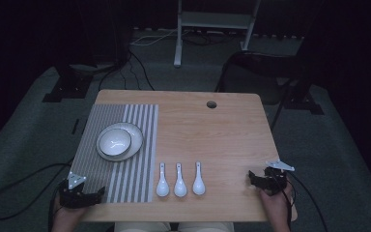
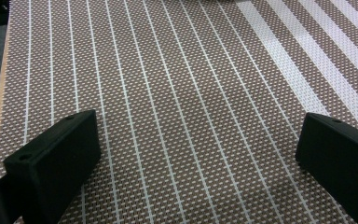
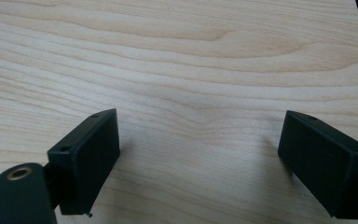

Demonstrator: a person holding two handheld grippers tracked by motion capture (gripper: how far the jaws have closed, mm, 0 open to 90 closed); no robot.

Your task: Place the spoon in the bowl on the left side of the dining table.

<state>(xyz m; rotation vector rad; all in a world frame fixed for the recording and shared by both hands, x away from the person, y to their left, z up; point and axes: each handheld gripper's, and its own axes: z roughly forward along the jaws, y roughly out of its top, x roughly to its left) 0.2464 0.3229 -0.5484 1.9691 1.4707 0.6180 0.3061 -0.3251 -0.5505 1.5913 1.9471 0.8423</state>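
Surface: wooden table [image 1: 222,140], striped mat [image 1: 140,159] at nine o'clock.
Room: dark.
Spoons [image 1: 180,180]: three, white, side by side.
My tongs: left [image 1: 96,195] and right [image 1: 252,178] both stood apart, empty.

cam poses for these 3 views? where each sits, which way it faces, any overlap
High view: above the person's side, facing forward and down on the table; both hands and grippers at bottom.
Left gripper view: rides the left gripper, looks down at the striped placemat; open black jaws.
Right gripper view: rides the right gripper, looks at bare wood; open jaws.
Shared: placemat in high and left views.
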